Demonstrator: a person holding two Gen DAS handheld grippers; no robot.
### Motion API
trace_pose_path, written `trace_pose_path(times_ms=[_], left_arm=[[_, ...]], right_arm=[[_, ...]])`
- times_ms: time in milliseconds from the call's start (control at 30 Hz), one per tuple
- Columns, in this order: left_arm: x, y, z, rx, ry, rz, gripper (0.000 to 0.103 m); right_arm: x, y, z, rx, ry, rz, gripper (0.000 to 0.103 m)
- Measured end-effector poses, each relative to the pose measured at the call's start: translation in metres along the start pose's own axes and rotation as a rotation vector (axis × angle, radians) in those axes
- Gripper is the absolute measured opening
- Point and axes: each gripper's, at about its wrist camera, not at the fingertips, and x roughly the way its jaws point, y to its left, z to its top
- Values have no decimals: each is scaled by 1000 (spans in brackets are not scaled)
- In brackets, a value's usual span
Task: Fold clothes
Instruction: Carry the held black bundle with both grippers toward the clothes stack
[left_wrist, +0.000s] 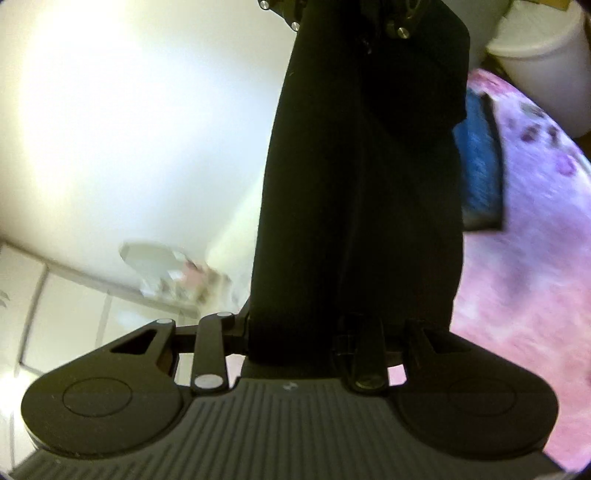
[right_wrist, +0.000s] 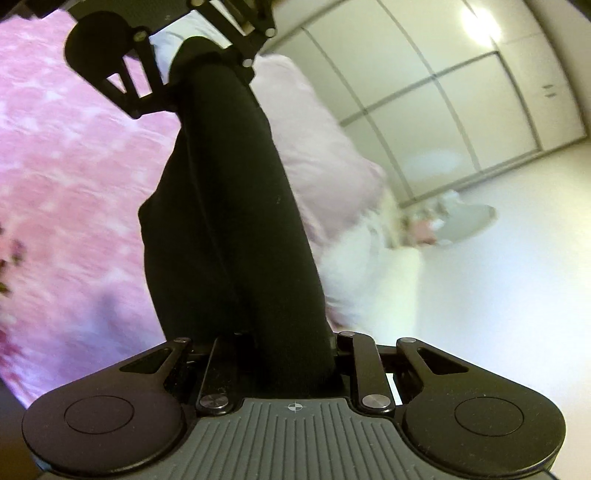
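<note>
My left gripper (left_wrist: 354, 325) has its jaws nearly together, pinched on a black garment (left_wrist: 362, 184), and my right gripper (right_wrist: 269, 347) is clamped the same way on that cloth. The garment stretches taut between the two tools, lifted above the pink bedspread (right_wrist: 74, 166). A blue folded item (left_wrist: 476, 162) lies on the bed behind it, a pale pillow (right_wrist: 317, 147) nearby.

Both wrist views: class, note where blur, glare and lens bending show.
Left wrist view: pink bedspread smeared, white wall glaring, black garment too dark for detail. Right wrist view: wardrobe doors bow, ceiling light flares.
</note>
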Motion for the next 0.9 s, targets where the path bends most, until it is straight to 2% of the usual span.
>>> trace_pose_path(times_ms=[133, 300, 400, 600, 633, 733, 833, 900], left_arm=[[38, 36, 42, 25, -64, 48, 31], [99, 65, 101, 52, -104, 76, 31], [145, 73, 137, 54, -99, 85, 31], [235, 79, 197, -1, -38, 103, 31], [245, 75, 203, -17, -28, 110, 30], [256, 19, 206, -48, -9, 50, 30], [264, -45, 205, -71, 15, -31, 31], [265, -100, 201, -65, 42, -141, 31]], right_arm=[[2, -56, -27, 48, 33, -92, 21], [23, -124, -73, 73, 54, -145, 21], [46, -162, -111, 69, 54, -157, 21], [113, -233, -186, 30, 19, -131, 21], [121, -237, -197, 23, 11, -132, 21], [138, -235, -231, 6, -16, -133, 21], [152, -189, -272, 1, -39, -89, 21], [167, -144, -298, -7, -28, -2, 21]])
